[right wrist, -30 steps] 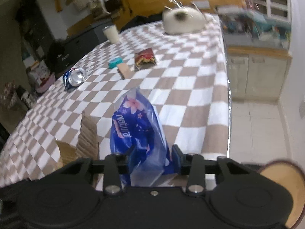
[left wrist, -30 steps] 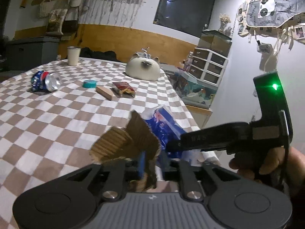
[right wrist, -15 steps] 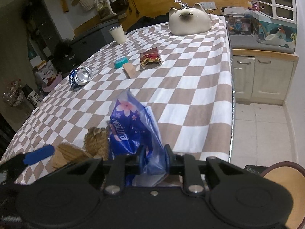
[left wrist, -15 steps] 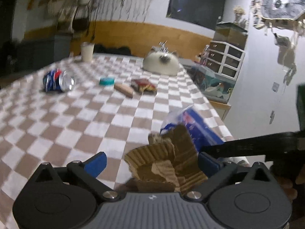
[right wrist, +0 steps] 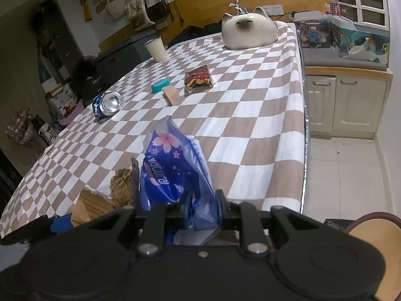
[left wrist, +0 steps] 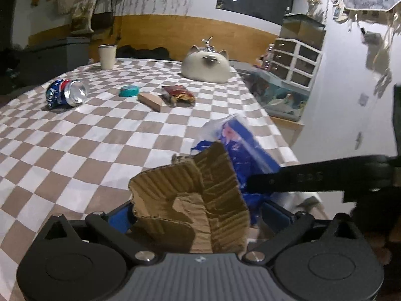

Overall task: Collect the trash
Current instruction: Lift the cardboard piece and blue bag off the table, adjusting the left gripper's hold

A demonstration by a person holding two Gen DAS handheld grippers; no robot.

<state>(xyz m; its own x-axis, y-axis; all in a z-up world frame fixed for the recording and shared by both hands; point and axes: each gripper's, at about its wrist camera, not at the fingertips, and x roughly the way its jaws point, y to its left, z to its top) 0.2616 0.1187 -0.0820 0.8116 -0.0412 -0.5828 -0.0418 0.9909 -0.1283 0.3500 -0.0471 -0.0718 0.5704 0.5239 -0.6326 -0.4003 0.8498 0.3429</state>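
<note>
At the near right corner of the checkered table [right wrist: 263,105], a blue plastic bag [right wrist: 173,165] printed with flowers stands upright, pinched low between the two fingers of the right gripper [right wrist: 200,207]; fingers close together, pads pressing the bag film. Torn corrugated cardboard [left wrist: 190,200] sits just left of the bag, touching it, between the spread fingers of the left gripper [left wrist: 198,215]. Left fingers stand wide apart, blue pads [left wrist: 275,213] clear of the cardboard on both sides, not pressing it. Cannot tell whether the cardboard rests on the table or partly inside the bag mouth. In the right wrist view the cardboard shows as a crumpled tan piece left of the bag.

Farther out, toward the table's middle: a crushed blue soda can [left wrist: 66,94] on its side near the left edge, a teal round lid [left wrist: 129,90], a tan wooden block [left wrist: 149,101] just beside it, and a red snack wrapper [left wrist: 178,95] touching or nearly touching the block. At the far edge, a cream cup [left wrist: 107,56] upright near the far left, and a white cat-shaped ornament [left wrist: 205,66] near the far right corner. Beyond the table's right edge, a cabinet [right wrist: 348,100] with clutter on top, tiled floor [right wrist: 345,175] below.
</note>
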